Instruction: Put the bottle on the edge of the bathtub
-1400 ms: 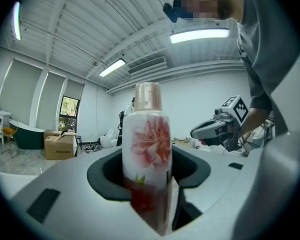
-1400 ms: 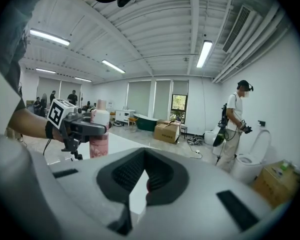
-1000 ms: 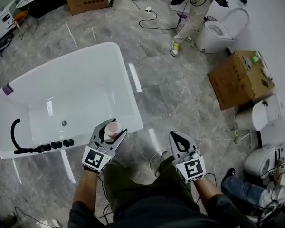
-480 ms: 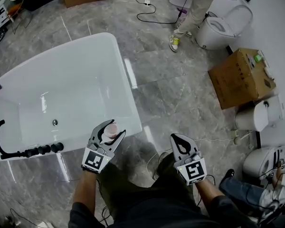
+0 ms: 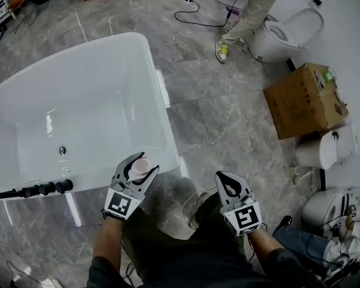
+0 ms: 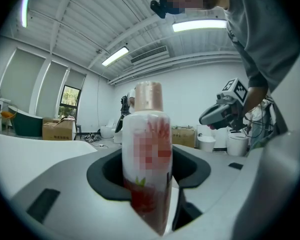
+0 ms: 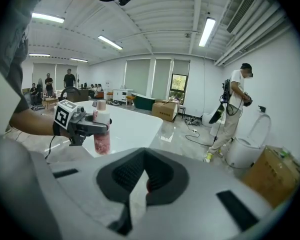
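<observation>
A white bottle (image 5: 141, 162) with a pink cap and red print stands upright between the jaws of my left gripper (image 5: 143, 164), which is shut on it. In the head view it hangs just over the near right corner of the white bathtub (image 5: 161, 95). The left gripper view shows the bottle (image 6: 147, 154) close up, pressed between the dark pads. My right gripper (image 5: 221, 176) is shut and holds nothing, out over the grey floor to the right. From the right gripper view, the bottle (image 7: 101, 130) hangs beside the tub rim (image 7: 135, 126).
A black faucet with knobs (image 5: 30, 191) sits on the tub's near left rim. A cardboard box (image 5: 303, 101), toilets (image 5: 285, 32) and a standing person (image 5: 252, 8) are to the right and behind. Cables (image 5: 198, 20) lie on the floor. Someone's leg (image 5: 303, 239) is at bottom right.
The tub has slid left and nearer in the head view, so its near right corner now lies under the left gripper. Both grippers keep their places in the view, and the bottle stays gripped.
</observation>
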### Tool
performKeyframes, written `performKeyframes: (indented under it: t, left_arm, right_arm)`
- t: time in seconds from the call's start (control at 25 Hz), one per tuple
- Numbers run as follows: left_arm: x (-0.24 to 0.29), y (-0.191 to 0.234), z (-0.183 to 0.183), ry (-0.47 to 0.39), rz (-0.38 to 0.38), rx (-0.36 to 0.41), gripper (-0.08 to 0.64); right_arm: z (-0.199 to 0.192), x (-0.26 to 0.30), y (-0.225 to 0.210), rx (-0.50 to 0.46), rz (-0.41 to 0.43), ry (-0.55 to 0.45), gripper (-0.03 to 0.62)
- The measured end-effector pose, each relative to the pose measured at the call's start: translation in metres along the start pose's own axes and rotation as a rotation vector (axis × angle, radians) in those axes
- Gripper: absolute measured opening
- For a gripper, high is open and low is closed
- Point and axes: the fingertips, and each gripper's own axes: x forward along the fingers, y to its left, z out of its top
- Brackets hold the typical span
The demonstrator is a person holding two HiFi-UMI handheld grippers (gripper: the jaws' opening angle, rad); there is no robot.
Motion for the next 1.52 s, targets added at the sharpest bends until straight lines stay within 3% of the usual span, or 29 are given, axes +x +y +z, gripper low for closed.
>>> performKeyframes:
  t: [0.76,1.24,1.52]
  left_arm:
    - [-0.003,-0.006,-0.034,0.019,-0.020,0.072,0.231]
    - [-0.020,-0.002,-0.049,0.151,0.021,0.058,0.305]
    - [-0.083,-0.009,-0.014,0.256,0.085,-0.083,0.311]
  right_arm:
    - [-0.018,0.019,0.008,0.006,0.016,0.046,0.000]
    - [-0.007,0.007,0.013,0.038,0.042,0.033,0.000]
    - [0.058,-0.029,0.016,0.076,0.045,-0.006,0.000]
